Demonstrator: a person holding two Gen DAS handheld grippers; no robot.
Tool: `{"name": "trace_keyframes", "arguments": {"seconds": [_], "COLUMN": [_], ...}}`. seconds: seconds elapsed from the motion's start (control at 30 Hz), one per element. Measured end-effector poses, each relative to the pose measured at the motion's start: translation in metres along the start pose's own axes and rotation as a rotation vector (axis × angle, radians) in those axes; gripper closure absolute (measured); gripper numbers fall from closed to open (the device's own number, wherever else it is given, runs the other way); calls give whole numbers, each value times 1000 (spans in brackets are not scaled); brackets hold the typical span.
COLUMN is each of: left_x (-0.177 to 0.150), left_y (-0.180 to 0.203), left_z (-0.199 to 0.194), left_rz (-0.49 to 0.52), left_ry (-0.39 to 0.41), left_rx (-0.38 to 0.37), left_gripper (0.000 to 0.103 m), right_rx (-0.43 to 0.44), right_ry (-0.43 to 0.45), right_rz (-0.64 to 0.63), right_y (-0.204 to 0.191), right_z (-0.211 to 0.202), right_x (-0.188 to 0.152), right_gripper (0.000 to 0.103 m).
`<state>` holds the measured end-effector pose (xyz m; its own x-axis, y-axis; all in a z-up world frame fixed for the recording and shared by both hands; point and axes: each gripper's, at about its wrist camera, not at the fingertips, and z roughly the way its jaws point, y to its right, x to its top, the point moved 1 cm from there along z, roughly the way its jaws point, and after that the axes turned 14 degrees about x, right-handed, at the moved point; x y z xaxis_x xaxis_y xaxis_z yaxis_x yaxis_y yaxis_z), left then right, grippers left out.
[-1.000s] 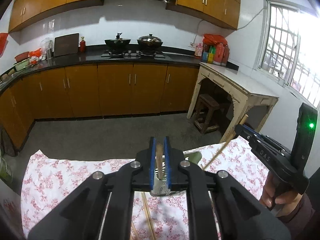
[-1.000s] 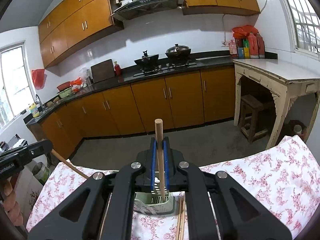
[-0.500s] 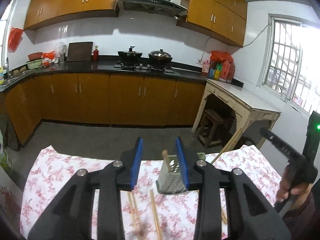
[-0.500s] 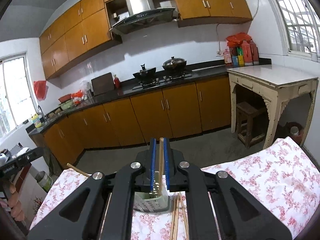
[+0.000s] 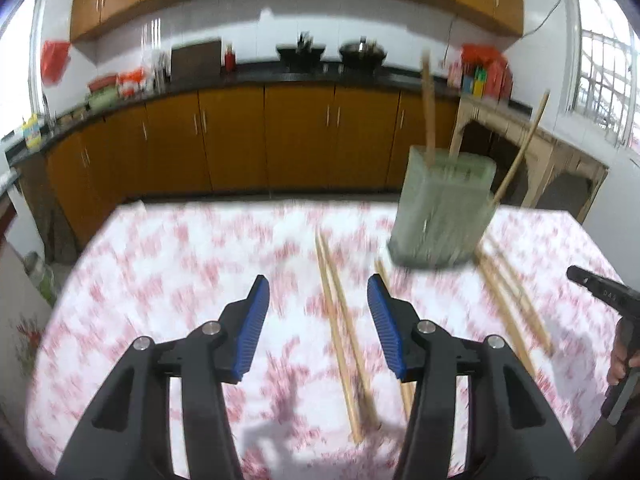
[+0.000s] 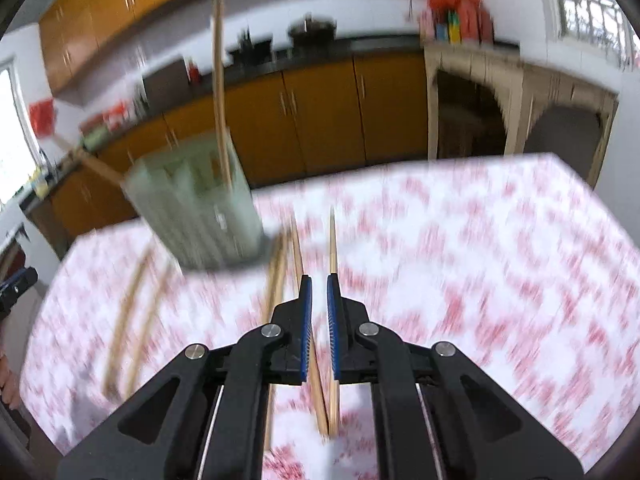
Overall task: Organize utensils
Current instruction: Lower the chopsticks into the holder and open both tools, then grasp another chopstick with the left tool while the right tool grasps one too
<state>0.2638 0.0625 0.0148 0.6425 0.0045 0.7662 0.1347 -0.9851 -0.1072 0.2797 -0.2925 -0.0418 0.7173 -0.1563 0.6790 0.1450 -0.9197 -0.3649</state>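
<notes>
on floral cloth (image 5: 168,264), loose chopsticks (image 5: 340,332)

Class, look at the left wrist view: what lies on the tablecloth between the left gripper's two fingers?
In the left wrist view, a pair of chopsticks lies between the open left gripper fingers on the tablecloth.

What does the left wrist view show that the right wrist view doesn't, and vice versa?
Left wrist only: the left gripper, wide open over a pair of chopsticks lying on the cloth, and the window on the right wall.

Right wrist only: the right gripper, its pads a narrow gap apart with nothing held between them, and a loose chopstick lying just ahead of it.

Both: the green utensil holder with chopsticks standing in it, the floral tablecloth, more chopsticks lying loose, and the orange cabinets. Both are motion-blurred.
</notes>
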Motion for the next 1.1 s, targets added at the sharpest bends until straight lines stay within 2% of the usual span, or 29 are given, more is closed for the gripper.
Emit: {"name": "trace_keyframes", "arguments": {"seconds": [0.1, 0.3, 0.63, 0.97, 1.03, 1.1], "left_x": [-27, -54, -66, -74, -75, -74], "left_y": [1, 2, 7, 21, 24, 26], "left_z": [21, 37, 44, 51, 53, 54], "left_rz": [1, 21, 36, 82, 87, 92], "left_ry": [-58, -91, -128, -160, -168, -173], "left_rx": [0, 13, -21, -55, -55, -56], "left_gripper": [52, 52, 52, 52, 53, 58], "right_rx": [-4, -7, -55, -65, -93, -125], "right_ry": [-54, -90, -101, -100, -91, -70], "right_rz": [5, 11, -34, -48, -31, 16], "right_y": [2, 10, 11, 11, 16, 27], "right_z": [18, 35, 42, 42, 40, 36], "right_x": [-19, -29, -34, -37, -36, -33], "right_gripper": [94, 94, 94, 95, 95, 96]}}
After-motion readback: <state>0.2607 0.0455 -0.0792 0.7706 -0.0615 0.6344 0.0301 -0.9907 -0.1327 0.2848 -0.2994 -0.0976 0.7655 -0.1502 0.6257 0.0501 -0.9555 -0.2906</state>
